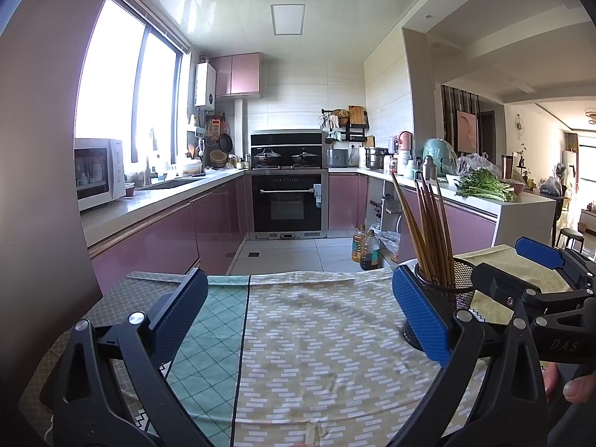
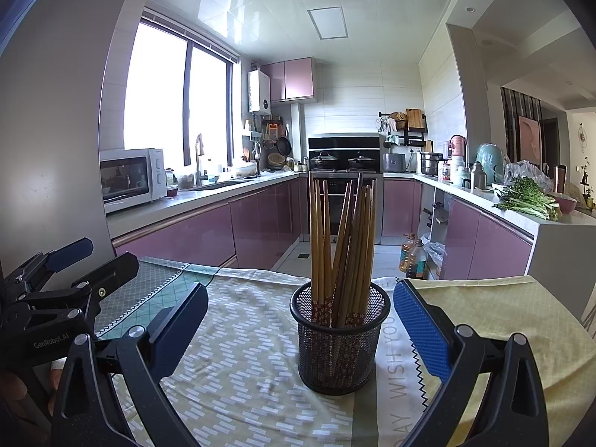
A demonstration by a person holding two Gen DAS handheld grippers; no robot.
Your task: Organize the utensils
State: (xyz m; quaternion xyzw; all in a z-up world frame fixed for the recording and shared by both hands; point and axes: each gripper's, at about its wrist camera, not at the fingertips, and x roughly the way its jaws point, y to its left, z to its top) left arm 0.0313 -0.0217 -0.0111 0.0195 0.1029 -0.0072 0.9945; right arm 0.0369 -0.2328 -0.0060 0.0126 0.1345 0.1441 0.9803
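Note:
A black mesh holder [image 2: 337, 350] stands upright on the tablecloth [image 2: 238, 365], packed with several brown chopsticks [image 2: 342, 238] that lean in different directions. My right gripper [image 2: 301, 294] is open, and the holder stands in the gap between its blue pads [image 2: 422, 331] without touching either. My left gripper [image 1: 298, 298] is open too, over bare cloth with nothing between its fingers. In the left wrist view the holder [image 1: 456, 290] sits just behind the left gripper's right pad, with the right gripper [image 1: 517, 264] around it. The left gripper [image 2: 93, 260] shows at the far left of the right wrist view.
The table carries overlapping cloths: a teal diamond one [image 1: 212, 335], a beige brick-patterned one and a pale yellow one [image 2: 503, 316]. Its far edge drops to the kitchen floor, where oil bottles [image 1: 367, 247] stand. A counter with leafy greens [image 2: 529, 197] runs along the right.

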